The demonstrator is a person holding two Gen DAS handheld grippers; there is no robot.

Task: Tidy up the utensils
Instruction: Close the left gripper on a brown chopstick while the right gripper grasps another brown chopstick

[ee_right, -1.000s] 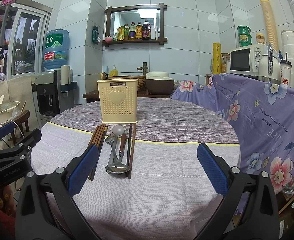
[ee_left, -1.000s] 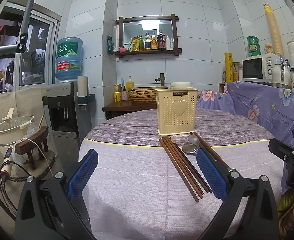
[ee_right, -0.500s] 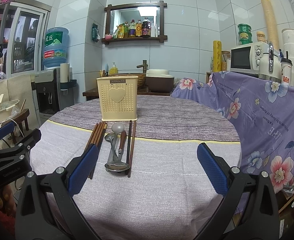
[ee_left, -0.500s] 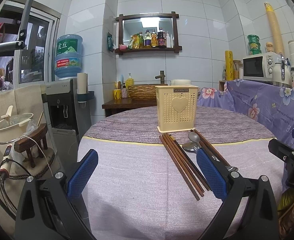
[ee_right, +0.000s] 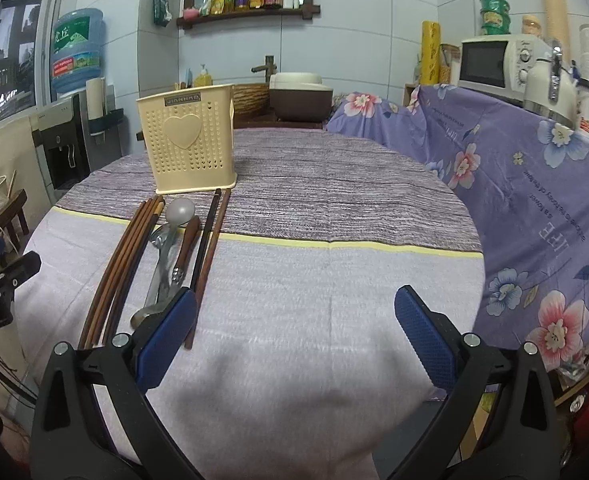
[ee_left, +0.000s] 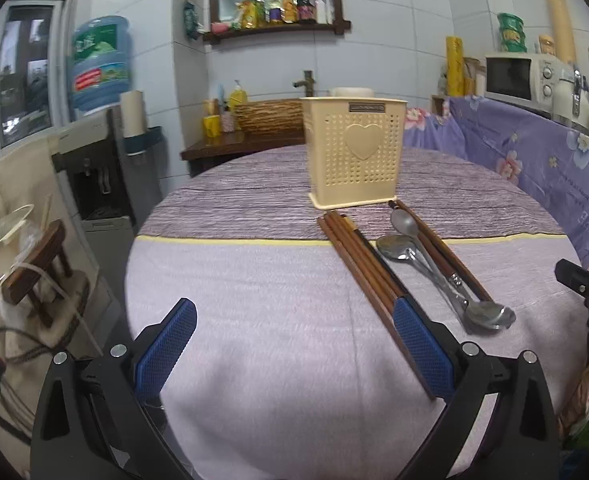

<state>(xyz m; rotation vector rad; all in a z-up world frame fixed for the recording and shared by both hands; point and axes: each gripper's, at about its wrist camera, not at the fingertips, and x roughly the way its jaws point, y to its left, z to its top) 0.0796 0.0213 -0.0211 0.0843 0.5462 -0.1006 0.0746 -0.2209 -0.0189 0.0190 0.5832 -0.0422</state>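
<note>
Both sets of fingers, left gripper (ee_left: 290, 340) and right gripper (ee_right: 294, 328), were apart and empty, chopsticks (ee_left: 358, 264) and spoons (ee_left: 430, 268) lay loose on the counter (ee_right: 334, 280) just near of the far cream holder (ee_right: 188, 144), so nothing looked sorted yet.

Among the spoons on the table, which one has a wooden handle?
The spoon with the brown handle, lying rightmost beside the dark chopstick pair; the other spoons are all metal.
</note>
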